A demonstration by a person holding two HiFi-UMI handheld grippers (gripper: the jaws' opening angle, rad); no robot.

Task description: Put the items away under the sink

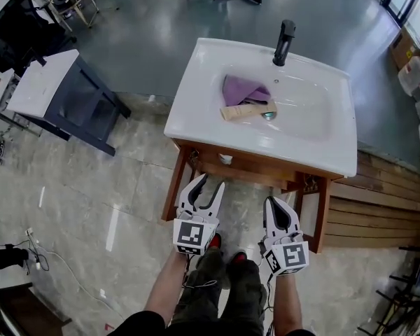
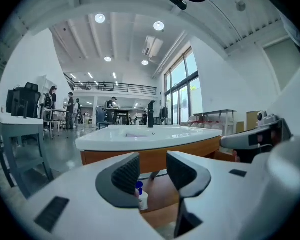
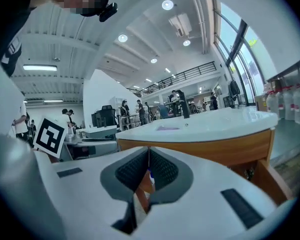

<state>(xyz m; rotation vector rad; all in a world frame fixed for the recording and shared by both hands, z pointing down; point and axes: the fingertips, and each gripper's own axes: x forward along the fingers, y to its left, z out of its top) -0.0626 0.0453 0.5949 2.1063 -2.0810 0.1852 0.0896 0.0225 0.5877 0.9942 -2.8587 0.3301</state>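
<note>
The white sink [image 1: 196,103] stands ahead of and above both grippers. In its basin the purple cloth [image 1: 243,89] lies touching a beige tube [image 1: 246,110], whose long axis runs crosswise, about equally near either hand, it seems. The left gripper [image 1: 210,183] stands partly open and empty; the right gripper [image 1: 274,203] is closed on nothing
</note>
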